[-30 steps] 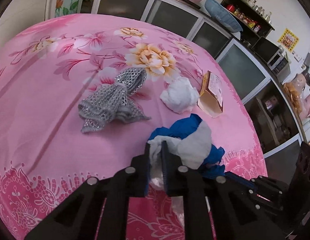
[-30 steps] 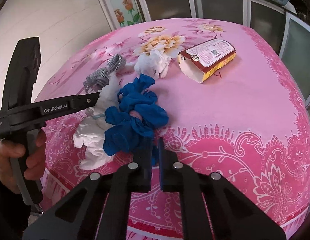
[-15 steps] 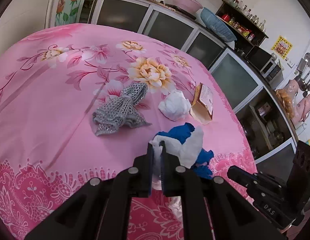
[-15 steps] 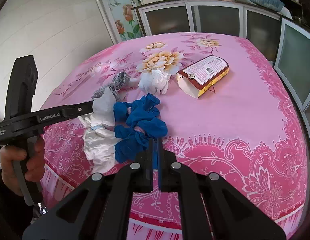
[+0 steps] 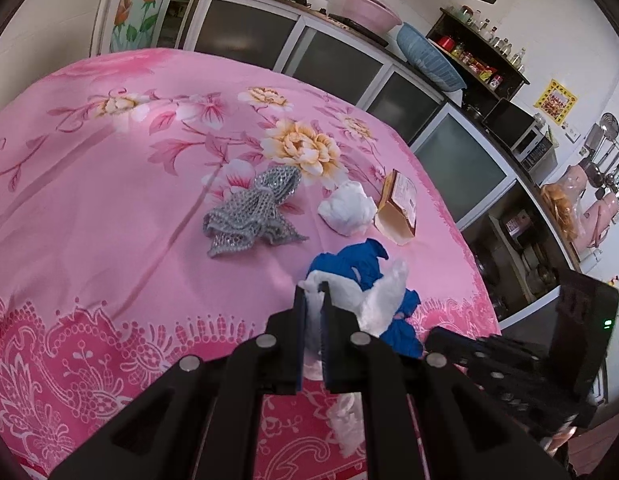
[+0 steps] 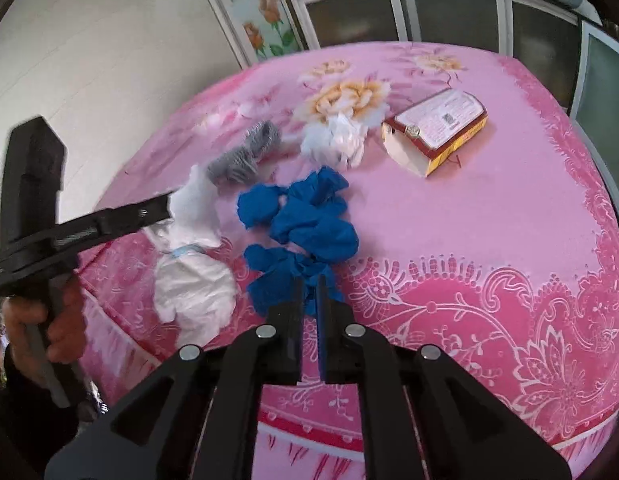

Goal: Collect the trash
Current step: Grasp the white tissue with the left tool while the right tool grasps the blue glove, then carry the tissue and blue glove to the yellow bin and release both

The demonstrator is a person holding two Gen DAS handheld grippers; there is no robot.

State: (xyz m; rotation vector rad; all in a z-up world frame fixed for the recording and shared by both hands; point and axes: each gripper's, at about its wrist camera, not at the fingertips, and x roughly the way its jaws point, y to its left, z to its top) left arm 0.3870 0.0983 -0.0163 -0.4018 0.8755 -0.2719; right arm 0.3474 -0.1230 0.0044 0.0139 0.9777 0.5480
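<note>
Left gripper [image 5: 314, 308] jaws pinched limp white plastic wad [image 6: 193, 256]; right gripper [image 6: 308, 300] jaws nipped soft blue gloves [image 6: 301, 220]. Both light, slippery; grip bunched folds.

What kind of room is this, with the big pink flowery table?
Most likely a home kitchen or dining room. A microwave sits on the counter, a shelf of jars and bottles hangs on the wall, and glass-door cabinets run behind the table with the pink floral cloth.

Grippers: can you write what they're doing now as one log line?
left gripper: shut on white bag | right gripper: shut on blue bag | left on table: box, tissue, grey mesh
</note>
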